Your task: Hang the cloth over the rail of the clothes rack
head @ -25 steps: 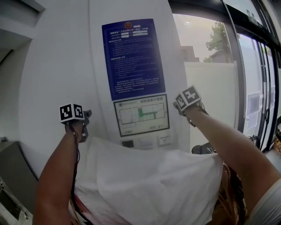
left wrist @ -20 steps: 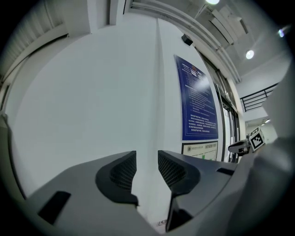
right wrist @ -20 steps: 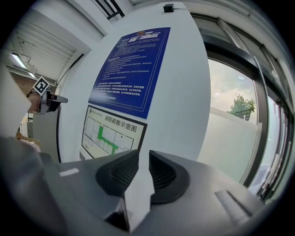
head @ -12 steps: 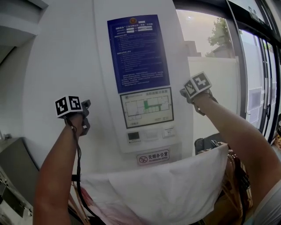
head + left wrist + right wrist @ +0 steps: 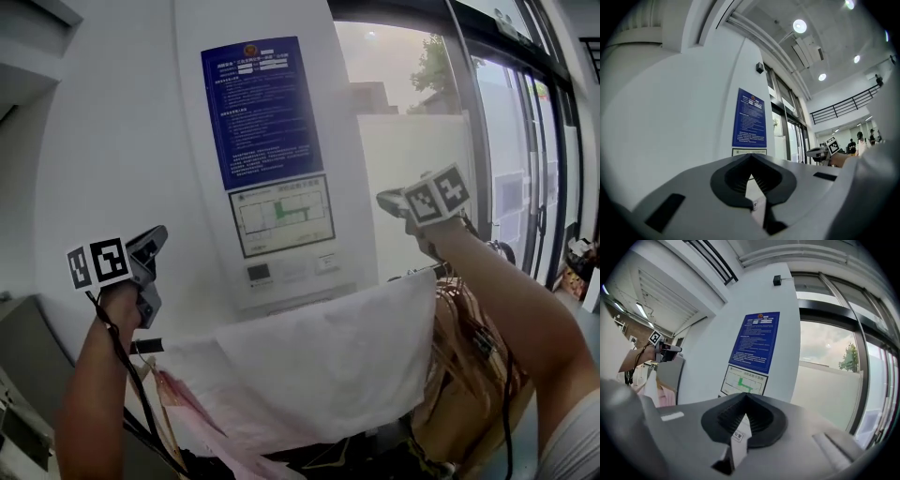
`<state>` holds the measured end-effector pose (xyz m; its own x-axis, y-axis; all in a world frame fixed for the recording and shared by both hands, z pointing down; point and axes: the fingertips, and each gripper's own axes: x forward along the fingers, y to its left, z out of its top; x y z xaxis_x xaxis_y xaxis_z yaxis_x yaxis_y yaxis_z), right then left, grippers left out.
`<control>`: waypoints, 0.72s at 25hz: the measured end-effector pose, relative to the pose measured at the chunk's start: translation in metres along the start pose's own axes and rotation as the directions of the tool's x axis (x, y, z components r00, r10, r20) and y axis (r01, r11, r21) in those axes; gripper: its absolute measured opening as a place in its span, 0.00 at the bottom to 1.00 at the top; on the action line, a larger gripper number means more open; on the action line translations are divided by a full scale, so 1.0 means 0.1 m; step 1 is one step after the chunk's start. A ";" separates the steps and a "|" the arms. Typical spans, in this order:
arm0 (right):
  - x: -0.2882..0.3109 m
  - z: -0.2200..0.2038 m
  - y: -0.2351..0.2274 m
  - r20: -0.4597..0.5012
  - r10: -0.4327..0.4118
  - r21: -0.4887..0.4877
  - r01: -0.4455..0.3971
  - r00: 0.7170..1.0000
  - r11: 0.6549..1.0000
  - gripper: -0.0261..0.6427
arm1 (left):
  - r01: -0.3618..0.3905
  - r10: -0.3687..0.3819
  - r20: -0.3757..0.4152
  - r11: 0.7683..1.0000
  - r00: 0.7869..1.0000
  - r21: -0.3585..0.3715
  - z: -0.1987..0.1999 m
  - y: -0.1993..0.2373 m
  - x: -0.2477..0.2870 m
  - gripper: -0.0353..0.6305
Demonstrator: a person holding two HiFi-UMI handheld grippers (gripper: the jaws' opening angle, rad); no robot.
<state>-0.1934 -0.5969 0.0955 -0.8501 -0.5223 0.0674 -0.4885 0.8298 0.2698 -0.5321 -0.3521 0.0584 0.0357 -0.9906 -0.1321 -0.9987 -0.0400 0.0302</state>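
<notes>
At six o'clock, the white cloth (image 5: 319, 366) drapes over the rail hidden beneath it, so the hanging looks done. Left gripper (image 5: 155, 242) at nine and right gripper (image 5: 386, 199) at two hover above, fingers closed, empty. Beyond is a blue notice (image 5: 261, 111).

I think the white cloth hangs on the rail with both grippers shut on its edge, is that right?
Not quite: both grippers are shut, but empty. The head view shows the left gripper and right gripper raised clear of the cloth.
</notes>
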 end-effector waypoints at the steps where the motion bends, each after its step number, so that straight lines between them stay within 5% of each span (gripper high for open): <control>1: -0.17 -0.07 0.07 0.010 0.007 -0.001 -0.007 1.000 1.000 0.04 | 0.007 -0.007 0.002 1.000 1.000 -0.006 -0.05 -0.11 -0.12 0.06; 11: -1.23 -0.55 0.41 0.067 0.018 -0.040 -0.016 0.998 0.999 0.04 | -0.166 0.171 -0.079 0.984 0.982 0.062 -0.81 -0.80 -0.91 0.06; 18: -1.46 -1.09 0.75 0.035 0.069 0.075 -0.071 0.997 0.995 0.04 | -0.204 0.207 -0.072 0.978 0.976 0.045 -1.30 -0.93 -1.27 0.07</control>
<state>-0.0840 -0.4798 0.2102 -0.8879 -0.4570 0.0525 -0.4402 0.8772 0.1915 -0.4397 -0.2391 0.2009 -0.1695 -0.9842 -0.0512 -0.9855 0.1691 0.0121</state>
